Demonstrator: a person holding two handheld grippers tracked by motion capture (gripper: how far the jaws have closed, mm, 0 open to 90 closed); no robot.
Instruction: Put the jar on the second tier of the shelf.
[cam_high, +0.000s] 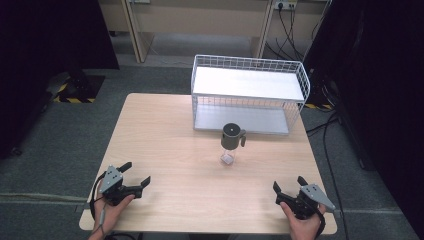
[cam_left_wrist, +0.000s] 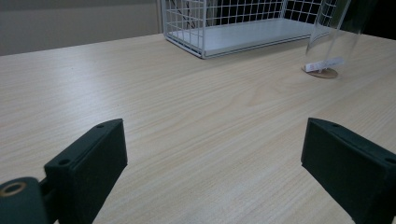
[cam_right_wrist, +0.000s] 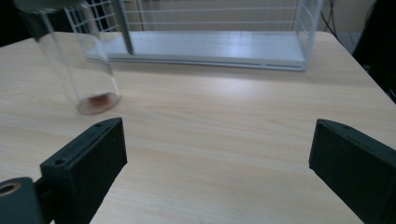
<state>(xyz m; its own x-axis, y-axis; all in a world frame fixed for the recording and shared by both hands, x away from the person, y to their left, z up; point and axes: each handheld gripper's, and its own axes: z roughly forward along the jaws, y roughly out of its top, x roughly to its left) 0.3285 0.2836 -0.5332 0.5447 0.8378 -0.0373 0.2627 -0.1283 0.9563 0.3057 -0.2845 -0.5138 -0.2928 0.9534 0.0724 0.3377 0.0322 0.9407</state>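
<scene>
A clear bottle (cam_high: 230, 146) with a dark lid stands upright near the middle of the wooden table (cam_high: 165, 135); a white label sits low on its side. Behind it stands a white wire rack (cam_high: 248, 94) with two shelves. My left gripper (cam_high: 135, 174) rests open at the table's near left corner, nothing between its jaws; its view has the bottle (cam_left_wrist: 329, 42) far to the right and the rack (cam_left_wrist: 233, 28) beyond. My right gripper (cam_high: 289, 186) is open at the near right corner, jaws wide apart and bare; the bottle (cam_right_wrist: 81, 65) stands ahead to its left, the rack (cam_right_wrist: 210, 37) behind.
Grey carpet surrounds the table. Desk legs and cables (cam_high: 290, 25) run along the far wall. Black-and-yellow tape (cam_high: 75, 97) marks the floor at far left. Bare tabletop lies between both grippers and the bottle.
</scene>
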